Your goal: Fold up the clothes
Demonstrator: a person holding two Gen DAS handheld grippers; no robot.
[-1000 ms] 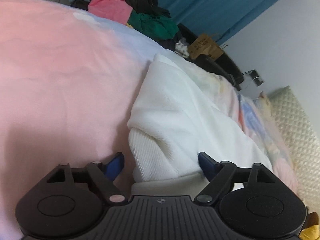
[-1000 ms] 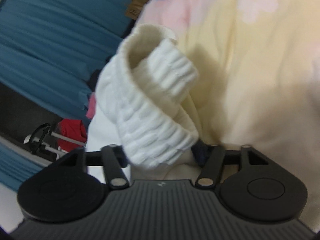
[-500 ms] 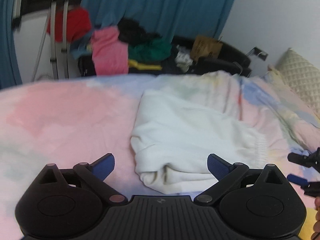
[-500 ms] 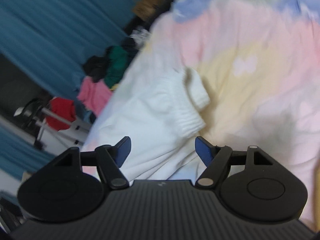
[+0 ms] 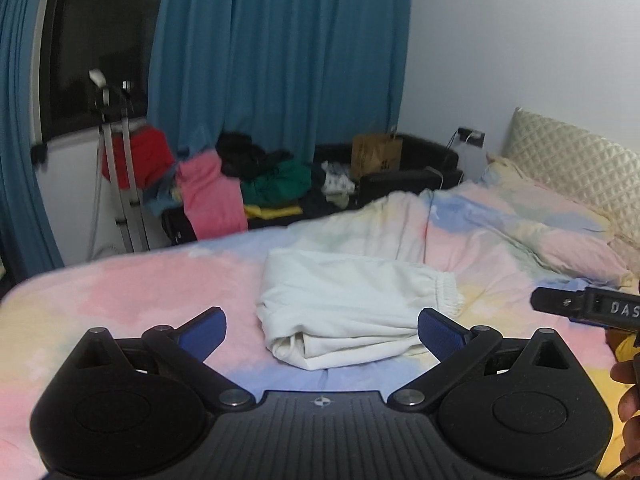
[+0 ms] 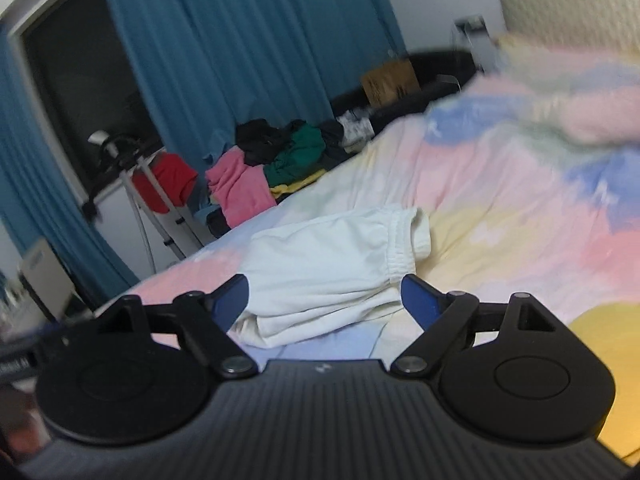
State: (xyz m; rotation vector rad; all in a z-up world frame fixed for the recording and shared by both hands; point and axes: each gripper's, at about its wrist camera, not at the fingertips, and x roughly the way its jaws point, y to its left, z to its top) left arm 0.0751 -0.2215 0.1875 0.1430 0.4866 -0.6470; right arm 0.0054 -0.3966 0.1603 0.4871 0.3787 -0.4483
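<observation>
Garment [image 5: 344, 304], folded, lies flat on the bed [image 5: 120, 300]; we hold the left gripper [image 5: 322, 330] and right gripper [image 6: 324, 296] clear, jaws spread, the fold apparently complete.

Setting: a bedroom in a home, lived-in. Evidence: a bed [image 5: 120, 300] with a pastel pink, blue and yellow cover fills the near ground, with a quilted cream headboard [image 5: 576, 152] and pillows [image 5: 552, 216] at the far right against a plain white wall carrying a socket [image 5: 472, 135]. Far side: full-length teal curtains [image 5: 280, 52] beside a dark window [image 5: 104, 40], a loose heap of coloured clothes [image 5: 256, 184] on low dark furniture, a brown paper bag [image 5: 376, 152] to its right and a metal stand [image 5: 120, 160] at far left.
</observation>
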